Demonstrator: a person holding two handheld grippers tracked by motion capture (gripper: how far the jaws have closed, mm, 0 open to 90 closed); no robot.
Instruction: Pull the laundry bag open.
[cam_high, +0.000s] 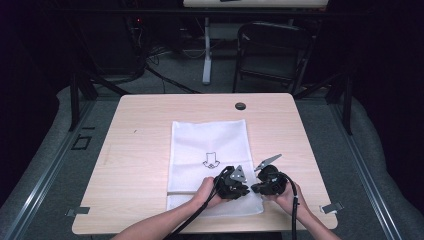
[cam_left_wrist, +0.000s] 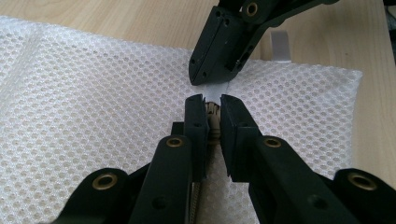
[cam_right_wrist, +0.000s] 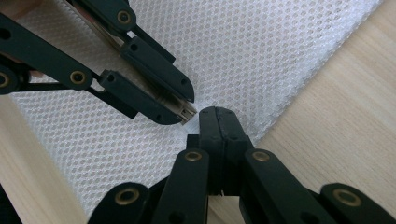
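A white mesh bag (cam_high: 210, 142) with a black arrow print lies flat on the wooden table (cam_high: 140, 150). Both grippers meet tip to tip at its near right part. My left gripper (cam_left_wrist: 213, 109) is shut on the beige zipper pull (cam_left_wrist: 213, 120) at the bag's seam. It also reaches in from the upper left in the right gripper view (cam_right_wrist: 187, 108). Facing it, my right gripper (cam_right_wrist: 218, 115) is shut and pinches the white fabric tab (cam_left_wrist: 213, 89) at the zipper's end. In the high view the left gripper (cam_high: 246, 189) and the right gripper (cam_high: 254, 189) sit just ahead of the hands.
A black grommet (cam_high: 240, 106) is set in the table's far edge. Metal clips hold the near corners (cam_high: 332, 207) (cam_high: 77, 211). Behind the table stand a dark folding chair (cam_high: 272, 50) and a white desk leg (cam_high: 206, 50).
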